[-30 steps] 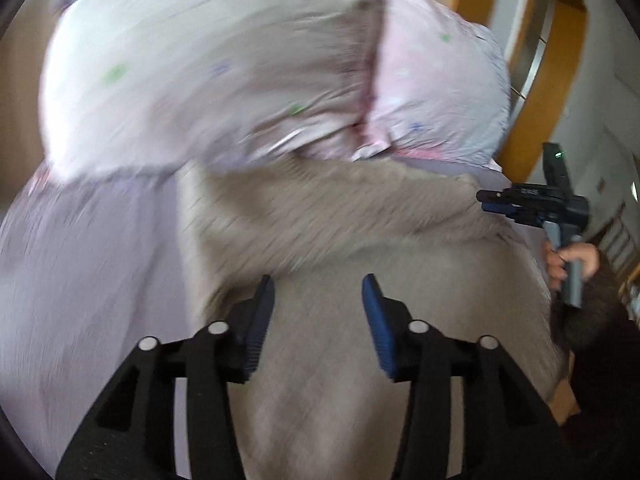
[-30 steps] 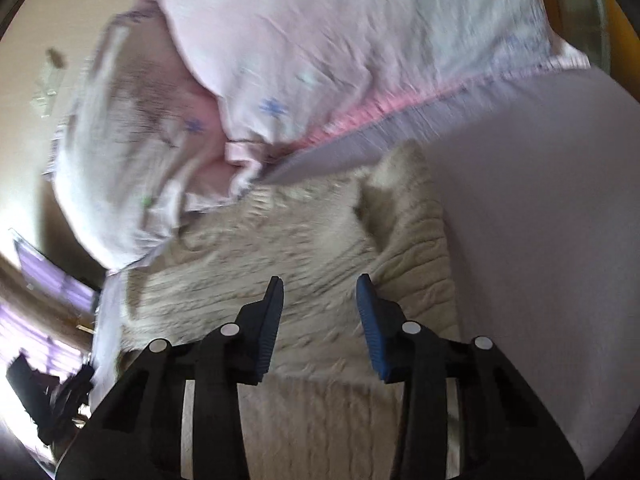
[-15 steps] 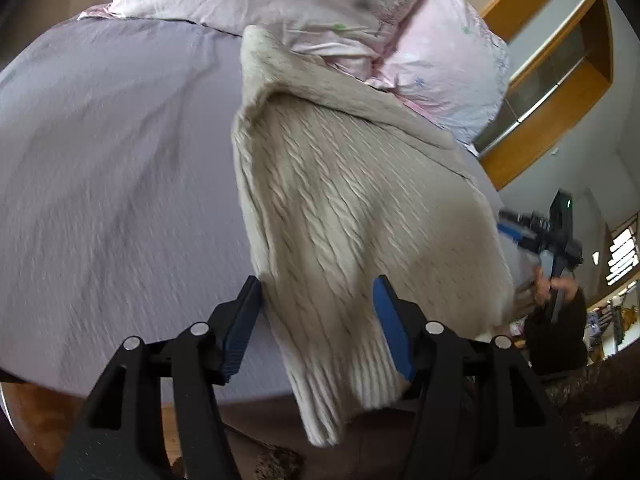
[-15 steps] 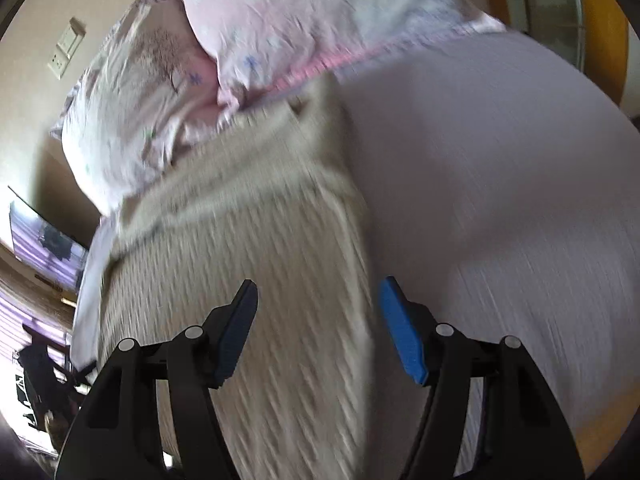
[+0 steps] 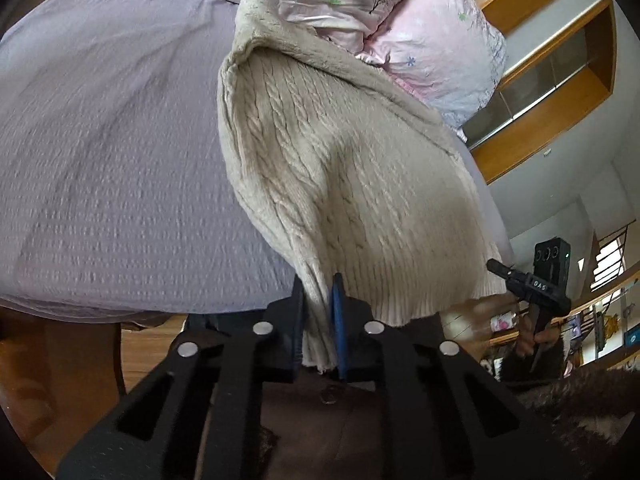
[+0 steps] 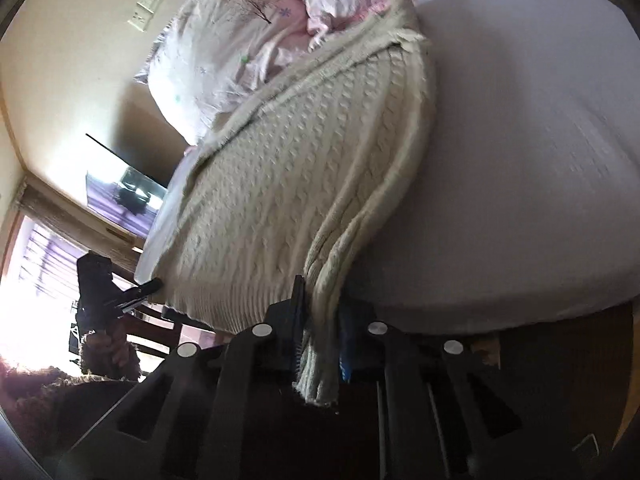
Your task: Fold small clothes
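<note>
A cream cable-knit sweater (image 5: 320, 160) is lying spread on the lavender bed sheet (image 5: 100, 152), its far end reaching up against the pink floral pillows (image 5: 420, 28). Its ribbed hem is hanging off the near edge of the bed. One bottom corner is sitting pinched in the left gripper (image 5: 318, 320), the other bottom corner bunching between the right gripper (image 6: 322, 328) fingers.

Lavender bedsheet (image 5: 100, 152), floral pillows (image 5: 436, 52), wall switch (image 6: 146, 6).
</note>
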A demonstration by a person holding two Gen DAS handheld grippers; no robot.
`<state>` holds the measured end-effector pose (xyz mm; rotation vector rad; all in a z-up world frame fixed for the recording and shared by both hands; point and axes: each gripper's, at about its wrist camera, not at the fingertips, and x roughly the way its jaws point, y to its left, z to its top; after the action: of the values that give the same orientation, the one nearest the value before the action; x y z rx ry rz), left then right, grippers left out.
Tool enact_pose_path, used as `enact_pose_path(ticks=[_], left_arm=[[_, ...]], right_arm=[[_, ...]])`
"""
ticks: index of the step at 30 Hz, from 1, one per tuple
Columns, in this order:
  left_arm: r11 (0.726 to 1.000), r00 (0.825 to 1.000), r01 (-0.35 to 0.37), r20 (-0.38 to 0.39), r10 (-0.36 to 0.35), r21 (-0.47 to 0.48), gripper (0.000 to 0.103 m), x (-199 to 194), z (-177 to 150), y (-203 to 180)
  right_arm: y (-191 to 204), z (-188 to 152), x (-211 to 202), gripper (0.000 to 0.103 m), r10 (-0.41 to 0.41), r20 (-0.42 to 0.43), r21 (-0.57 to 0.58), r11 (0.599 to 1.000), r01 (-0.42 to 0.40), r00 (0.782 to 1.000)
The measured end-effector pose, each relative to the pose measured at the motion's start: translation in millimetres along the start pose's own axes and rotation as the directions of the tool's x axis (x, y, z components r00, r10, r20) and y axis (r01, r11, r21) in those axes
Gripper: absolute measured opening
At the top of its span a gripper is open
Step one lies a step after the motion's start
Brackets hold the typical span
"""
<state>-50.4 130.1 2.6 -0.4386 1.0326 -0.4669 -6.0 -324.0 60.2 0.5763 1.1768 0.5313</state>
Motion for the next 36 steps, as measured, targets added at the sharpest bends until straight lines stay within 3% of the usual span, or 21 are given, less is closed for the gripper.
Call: enact_pose_path(ticks=[4, 9, 11, 13, 15, 16, 17, 19, 20, 21, 22, 24, 25, 28, 31, 36], left_arm=[[0.997, 0.993, 0.069, 0.090, -0.071, 0.030, 0.009, -16.9, 20.2, -6.7], [0.992, 0.964, 0.086, 0.242, -0.106, 0.092, 0.009, -34.2, 92.2, -13.2], [0.993, 0.952, 0.077, 0.288, -0.101, 0.093, 0.009, -29.3, 129.8, -12.9], [0.995, 0.940, 0.075, 0.328, -0.090, 0.061, 0.009, -11.9, 176.9, -6.6], [0.999, 0.931, 0.032, 0.363, -0.030, 0.001, 0.009, 22.1, 227.0, 8.0], [1.000, 0.930, 0.013, 0.366, -0.003, -0.026, 0.010, 34.3, 242.5, 14.2], [0.998, 0.932, -0.007, 0.360, 0.029, -0.060, 0.010, 49.4, 259.6, 22.0], [0.987, 0.953, -0.032, 0.292, 0.078, -0.160, 0.011, 79.2, 286.2, 45.1], [0.979, 0.956, -0.024, 0.281, 0.081, -0.203, 0.010, 82.0, 289.4, 52.6], [0.979, 0.954, 0.000, 0.292, 0.062, -0.206, 0.013, 79.2, 289.1, 55.0], [0.982, 0.949, 0.014, 0.311, 0.047, -0.190, 0.018, 72.2, 286.9, 55.6], [0.988, 0.939, -0.008, 0.338, 0.061, -0.154, 0.055, 55.9, 279.0, 54.0], [0.990, 0.938, -0.017, 0.339, 0.065, -0.142, 0.059, 51.0, 276.0, 53.2], [0.994, 0.955, -0.012, 0.295, 0.044, -0.110, 0.064, 45.9, 262.2, 51.7], [0.994, 0.971, -0.019, 0.234, 0.045, -0.111, 0.068, 57.2, 254.7, 50.0], [0.988, 0.981, -0.110, 0.146, 0.126, -0.112, 0.068, 84.6, 251.1, 52.4]], right_arm=[[13.0, 21.4, -22.1, 0.011, 0.089, 0.128, -0.037, 0.996, -0.084, 0.988], [22.5, 90.0, -44.8, 0.009, 0.191, 0.331, -0.065, 0.982, -0.180, 0.924], [20.9, 137.5, -39.3, 0.009, 0.194, 0.406, -0.068, 0.981, -0.182, 0.893], [14.7, 177.6, -25.9, 0.009, 0.187, 0.444, -0.045, 0.981, -0.186, 0.876], [1.5, 220.5, -0.1, 0.009, 0.119, 0.479, 0.026, 0.988, -0.150, 0.870], [-9.0, 239.1, 16.5, 0.009, 0.059, 0.475, 0.078, 0.991, -0.109, 0.878], [-21.9, 260.6, 41.1, 0.009, -0.060, 0.449, 0.157, 0.988, -0.013, 0.892], [-40.6, 279.1, 74.3, 0.012, -0.173, 0.367, 0.253, 0.964, 0.081, 0.914], [-48.0, 280.5, 83.0, 0.016, -0.187, 0.331, 0.294, 0.952, 0.088, 0.925], [-56.5, 278.9, 89.1, 0.036, -0.194, 0.307, 0.353, 0.932, 0.077, 0.932], [-60.7, 275.0, 88.0, 0.066, -0.169, 0.328, 0.369, 0.928, 0.038, 0.930], [-60.2, 264.9, 75.3, 0.099, -0.111, 0.434, 0.320, 0.947, -0.038, 0.894], [-56.5, 257.9, 64.5, 0.100, -0.105, 0.496, 0.278, 0.959, -0.043, 0.862], [-52.4, 254.5, 53.8, 0.100, -0.046, 0.533, 0.206, 0.975, -0.077, 0.845], [-54.4, 252.5, 50.9, 0.100, -0.041, 0.537, 0.189, 0.979, -0.073, 0.843], [-62.0, 252.9, 57.3, 0.100, -0.048, 0.508, 0.210, 0.975, -0.069, 0.860]])
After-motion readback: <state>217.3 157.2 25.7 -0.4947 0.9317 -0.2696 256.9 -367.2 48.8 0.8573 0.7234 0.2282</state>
